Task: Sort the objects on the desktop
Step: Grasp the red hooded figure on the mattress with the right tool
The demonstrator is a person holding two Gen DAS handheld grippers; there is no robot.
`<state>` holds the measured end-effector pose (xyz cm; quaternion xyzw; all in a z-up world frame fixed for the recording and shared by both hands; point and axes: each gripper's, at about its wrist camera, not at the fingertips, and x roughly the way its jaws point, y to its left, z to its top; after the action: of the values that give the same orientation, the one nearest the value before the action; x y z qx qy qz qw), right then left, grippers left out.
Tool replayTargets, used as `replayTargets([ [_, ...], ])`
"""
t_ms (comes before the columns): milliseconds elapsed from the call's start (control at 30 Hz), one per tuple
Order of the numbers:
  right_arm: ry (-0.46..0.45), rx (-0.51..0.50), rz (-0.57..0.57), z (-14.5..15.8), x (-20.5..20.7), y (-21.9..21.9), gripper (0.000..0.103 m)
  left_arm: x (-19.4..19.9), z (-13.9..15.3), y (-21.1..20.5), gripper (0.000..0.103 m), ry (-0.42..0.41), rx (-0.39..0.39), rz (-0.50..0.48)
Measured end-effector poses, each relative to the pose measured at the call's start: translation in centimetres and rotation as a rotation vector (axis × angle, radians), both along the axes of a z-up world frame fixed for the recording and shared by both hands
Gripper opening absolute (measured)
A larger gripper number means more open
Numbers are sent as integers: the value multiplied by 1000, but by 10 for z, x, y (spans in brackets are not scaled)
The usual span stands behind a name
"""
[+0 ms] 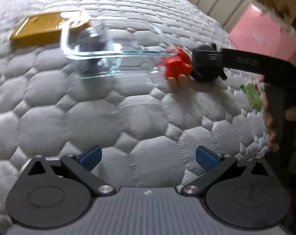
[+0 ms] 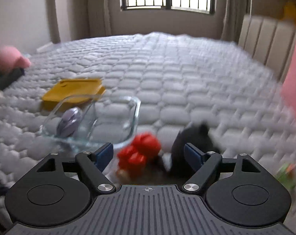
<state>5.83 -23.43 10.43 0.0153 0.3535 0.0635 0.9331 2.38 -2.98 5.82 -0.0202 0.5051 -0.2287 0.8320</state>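
Care is needed as the right claw (image 2: 148, 152), spread wide and gripping nothing, is brought around the red-and-black plush toy (image 2: 146, 154) lying on the quilted grey mattress (image 2: 187, 90) just beside the clear rectangular glass container (image 2: 93, 121), squarely.

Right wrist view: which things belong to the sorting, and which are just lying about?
In the job: glass container holding a purple object; yellow lid behind it; red toy and black toy beside it.
Lying about: pink plush, pink box, green item.
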Motion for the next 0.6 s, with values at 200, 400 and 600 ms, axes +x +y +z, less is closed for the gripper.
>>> replayTargets([
  [200, 73, 220, -17, -42, 31, -20, 75, -19, 10, -30, 103, -65, 124, -73],
  [400, 76, 266, -8, -61, 43, -18, 76, -21, 17, -32, 103, -102, 142, -37],
  [600, 80, 220, 2, -49, 33, -24, 53, -17, 14, -29, 103, -128, 160, 15],
])
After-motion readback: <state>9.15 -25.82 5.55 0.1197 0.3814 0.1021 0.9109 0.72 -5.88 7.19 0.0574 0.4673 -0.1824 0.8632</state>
